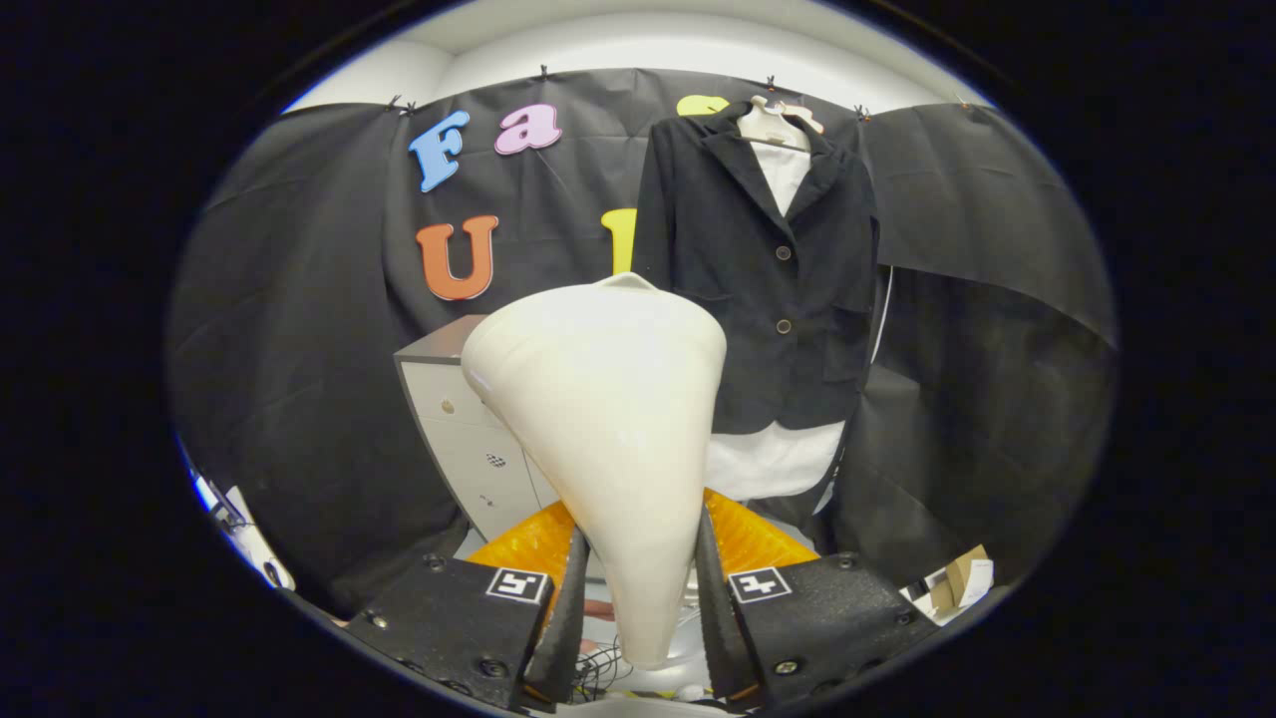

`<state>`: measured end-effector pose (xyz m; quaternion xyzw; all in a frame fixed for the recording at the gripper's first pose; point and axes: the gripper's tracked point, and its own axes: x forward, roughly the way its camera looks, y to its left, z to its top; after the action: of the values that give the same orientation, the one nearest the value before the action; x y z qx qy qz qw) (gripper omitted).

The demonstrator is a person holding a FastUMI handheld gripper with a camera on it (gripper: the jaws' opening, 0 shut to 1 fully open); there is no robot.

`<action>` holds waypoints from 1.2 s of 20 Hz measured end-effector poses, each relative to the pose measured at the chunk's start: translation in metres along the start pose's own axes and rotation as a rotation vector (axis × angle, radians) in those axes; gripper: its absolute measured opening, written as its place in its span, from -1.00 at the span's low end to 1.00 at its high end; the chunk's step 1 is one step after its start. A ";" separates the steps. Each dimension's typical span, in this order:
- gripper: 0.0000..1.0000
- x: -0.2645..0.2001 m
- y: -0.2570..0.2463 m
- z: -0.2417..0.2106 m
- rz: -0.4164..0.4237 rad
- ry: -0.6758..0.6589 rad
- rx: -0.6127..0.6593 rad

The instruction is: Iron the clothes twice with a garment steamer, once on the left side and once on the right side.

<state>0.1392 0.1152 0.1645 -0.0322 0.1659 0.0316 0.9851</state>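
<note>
On the left, beyond the tool, stands a small grey cabinet [469, 439] with drawers, set against the black cloth wall.

In the middle is the tool [638, 588]. Its two fingers squeeze the thin lower end of the white steamer head [608, 419], one finger on each side. The wide end of the steamer head points up and away, toward the clothes. Under it some wires [603, 663] lie in a loose tangle.

To the right, past the steamer head, a dark jacket [768, 269] hangs on a hanger [783, 125] in front of the wall. It hangs over a white shirt [773, 464], which peeks out at the neck and under the bottom hem. The jacket is buttoned and hangs straight. The steamer head is well apart from it and does not touch it.

I think the picking-up step is done, and the ironing has not begun yet. Next, the steamer head should go forward and to the right until its wide face rests softly on one side of the jacket's front. Then it should slide along that side. The other side would come after. The grip must stay firm, since the steamer head looks smooth and could slip.
</note>
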 end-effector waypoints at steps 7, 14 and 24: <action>0.05 0.009 -0.002 0.003 -0.002 0.007 -0.003; 0.05 0.013 -0.002 0.003 0.005 0.011 -0.004; 0.05 0.015 0.000 -0.002 0.021 0.039 -0.010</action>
<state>0.1525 0.1154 0.1582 -0.0362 0.1853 0.0421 0.9811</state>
